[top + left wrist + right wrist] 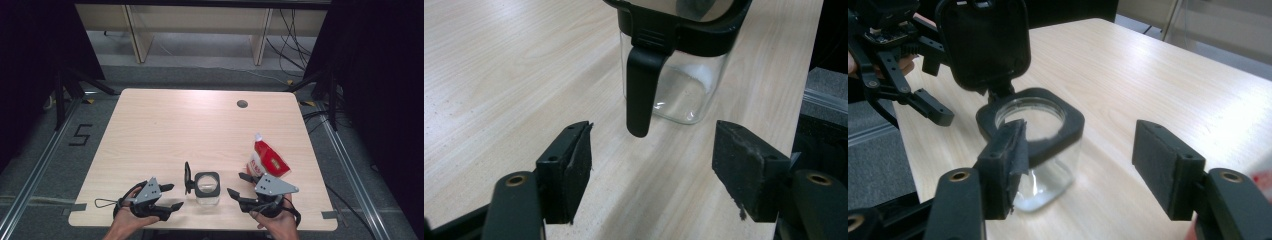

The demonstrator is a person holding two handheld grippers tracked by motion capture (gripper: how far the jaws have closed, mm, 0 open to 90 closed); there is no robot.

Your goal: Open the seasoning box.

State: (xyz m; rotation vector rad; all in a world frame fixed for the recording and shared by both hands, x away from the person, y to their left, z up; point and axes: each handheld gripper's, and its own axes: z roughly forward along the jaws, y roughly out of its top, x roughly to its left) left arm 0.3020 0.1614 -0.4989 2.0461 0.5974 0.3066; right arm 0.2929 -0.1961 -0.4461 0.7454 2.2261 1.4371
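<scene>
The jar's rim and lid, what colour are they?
Black, on the clear jar; the right gripper view shows it best.

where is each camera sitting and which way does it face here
High view: above the person's side of the light wooden table, looking forward and down; both hands, left gripper and right gripper, show at the bottom.
Left gripper view: rides the left gripper, looking between its open jaws at the clear square glass jar with black rim.
Right gripper view: rides the right gripper, facing the jar with its black hinged lid raised, the left gripper beyond.
All three share the jar.
</scene>
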